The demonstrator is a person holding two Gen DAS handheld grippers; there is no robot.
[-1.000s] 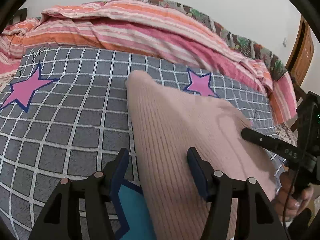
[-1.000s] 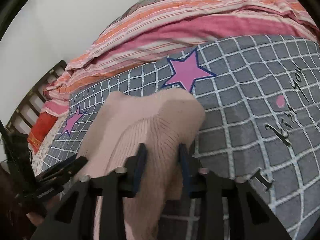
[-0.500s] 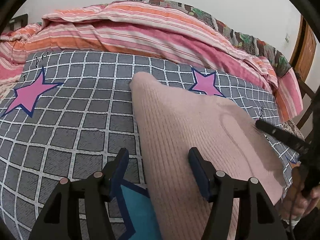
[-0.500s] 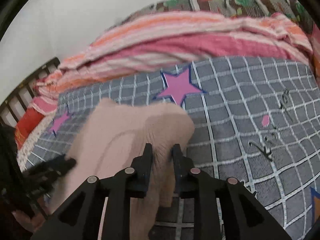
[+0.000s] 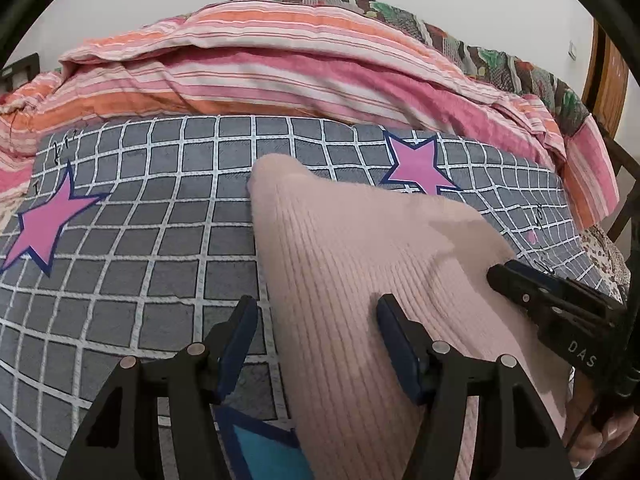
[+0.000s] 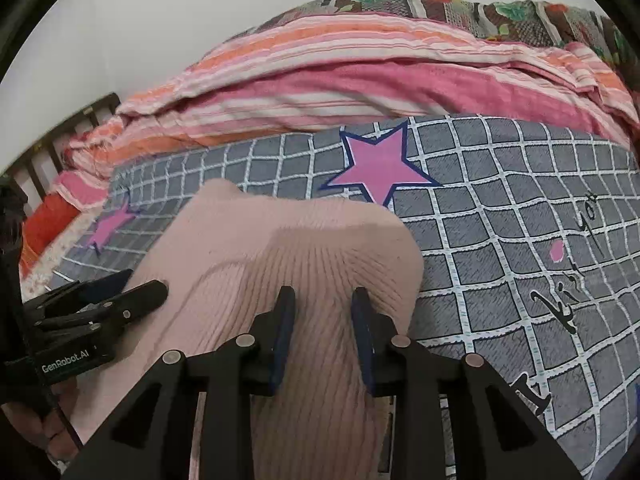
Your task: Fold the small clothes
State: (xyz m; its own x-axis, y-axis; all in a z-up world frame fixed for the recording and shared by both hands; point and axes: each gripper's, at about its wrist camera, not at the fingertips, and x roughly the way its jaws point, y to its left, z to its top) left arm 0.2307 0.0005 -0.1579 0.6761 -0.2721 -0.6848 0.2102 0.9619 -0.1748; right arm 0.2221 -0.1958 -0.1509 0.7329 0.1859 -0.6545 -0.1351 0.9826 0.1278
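The right claw (image 6: 323,312) has just been opening, letting go of the pink knit garment (image 5: 360,280) between its jaws. The left claw (image 5: 312,328) hangs released. The garment lies folded on the bed's checked cover (image 5: 140,240), so this fold looks done.

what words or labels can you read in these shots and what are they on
"GenRobot.AI": on the left gripper, seen from the right wrist.
"DAS": on the right gripper, seen from the left wrist; any further letters are cut off.
Black handwriting print on the checked bedsheet: too distorted to read.
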